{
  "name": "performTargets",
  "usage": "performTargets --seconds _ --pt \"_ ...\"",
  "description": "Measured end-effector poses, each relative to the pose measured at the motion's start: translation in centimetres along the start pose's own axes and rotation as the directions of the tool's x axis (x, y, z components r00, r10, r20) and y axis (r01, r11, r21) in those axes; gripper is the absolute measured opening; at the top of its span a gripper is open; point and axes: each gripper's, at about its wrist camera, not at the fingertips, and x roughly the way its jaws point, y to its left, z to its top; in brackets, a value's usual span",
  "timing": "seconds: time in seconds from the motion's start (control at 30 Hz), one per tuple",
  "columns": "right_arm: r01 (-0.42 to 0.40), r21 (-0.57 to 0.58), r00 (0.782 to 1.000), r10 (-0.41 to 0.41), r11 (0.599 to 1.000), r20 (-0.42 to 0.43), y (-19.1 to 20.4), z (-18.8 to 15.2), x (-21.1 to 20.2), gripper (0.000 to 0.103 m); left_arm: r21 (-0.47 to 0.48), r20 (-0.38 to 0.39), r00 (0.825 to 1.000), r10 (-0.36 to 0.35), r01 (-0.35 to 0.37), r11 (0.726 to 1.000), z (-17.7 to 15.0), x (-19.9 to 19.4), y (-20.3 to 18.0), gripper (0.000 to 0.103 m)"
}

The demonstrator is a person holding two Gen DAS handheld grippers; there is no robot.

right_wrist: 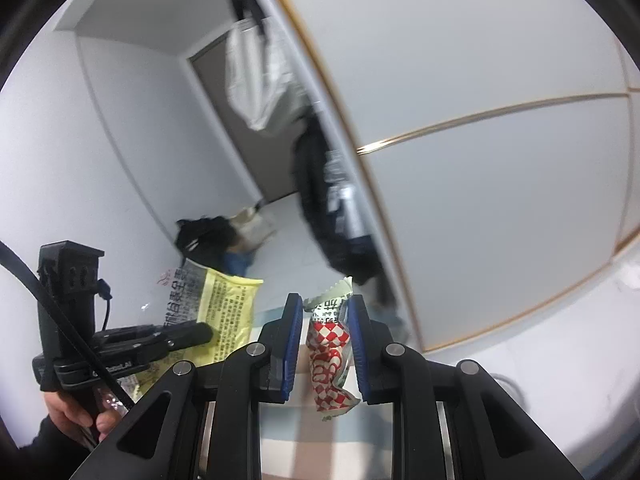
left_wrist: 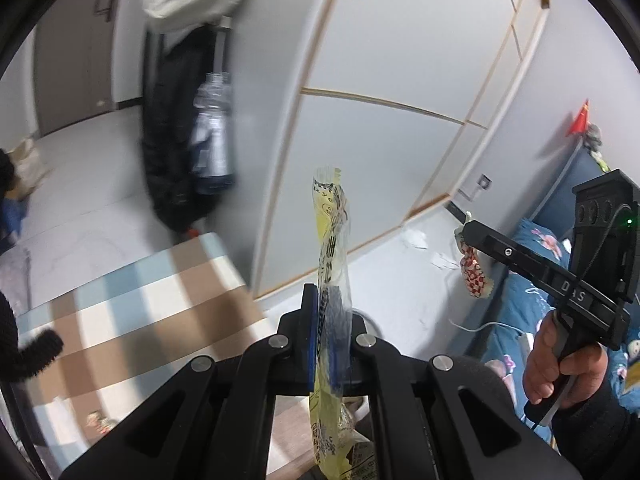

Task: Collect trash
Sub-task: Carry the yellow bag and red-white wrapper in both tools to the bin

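My left gripper is shut on a yellow plastic wrapper that stands edge-on between the blue pads, up in the air. The same wrapper shows flat in the right wrist view, held by the left gripper. My right gripper is shut on a red-and-white checkered snack wrapper. In the left wrist view that right gripper holds the checkered wrapper at the right, above the bed edge.
A white wardrobe with wood trim fills the middle. Dark clothes and a bottle bag hang at its left end. A striped blue-and-brown rug lies below. A blue floral bed is at right. White scraps lie on the floor.
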Motion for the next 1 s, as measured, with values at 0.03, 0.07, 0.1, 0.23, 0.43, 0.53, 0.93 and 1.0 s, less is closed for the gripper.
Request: performTargets --seconds 0.03,0.07,0.1,0.23,0.43,0.53,0.93,1.0 --pt "0.019 0.013 1.000 -0.019 1.000 0.002 -1.1 0.2 -0.4 0.022 0.004 -0.010 1.000 -0.013 0.013 1.000 0.3 0.8 -0.5 0.001" --pt "0.035 0.023 0.999 -0.035 0.999 0.003 -2.0 0.2 -0.7 0.022 0.009 -0.021 0.999 -0.027 0.027 1.000 0.5 1.7 -1.0 0.001" --pt "0.051 0.035 0.999 -0.051 0.998 0.002 -3.0 0.2 -0.8 0.022 0.016 -0.034 0.999 -0.039 0.040 0.999 0.8 2.6 -1.5 0.001" --pt "0.121 0.085 0.993 -0.120 0.989 -0.012 -7.4 -0.3 -1.4 0.022 0.036 -0.092 0.992 -0.088 0.091 0.995 1.2 6.4 -3.4 0.001" --pt "0.191 0.179 0.981 -0.182 0.965 -0.067 -13.2 -2.3 -0.4 0.022 0.039 -0.208 0.969 -0.132 0.143 0.989 0.7 12.6 -4.9 0.000" --pt "0.219 0.226 0.973 -0.196 0.949 -0.118 -16.1 -3.9 1.0 0.022 0.038 -0.270 0.954 -0.131 0.147 0.988 0.0 15.6 -5.6 0.001" --pt "0.287 0.348 0.936 -0.183 0.893 -0.302 -23.8 -11.3 7.4 0.022 0.022 -0.515 0.850 -0.107 0.138 0.990 -3.8 26.9 -6.1 0.000" --pt "0.291 0.362 0.929 -0.172 0.886 -0.327 -24.7 -12.2 7.8 0.022 0.020 -0.556 0.824 -0.107 0.142 0.990 -4.4 28.6 -6.3 0.000"
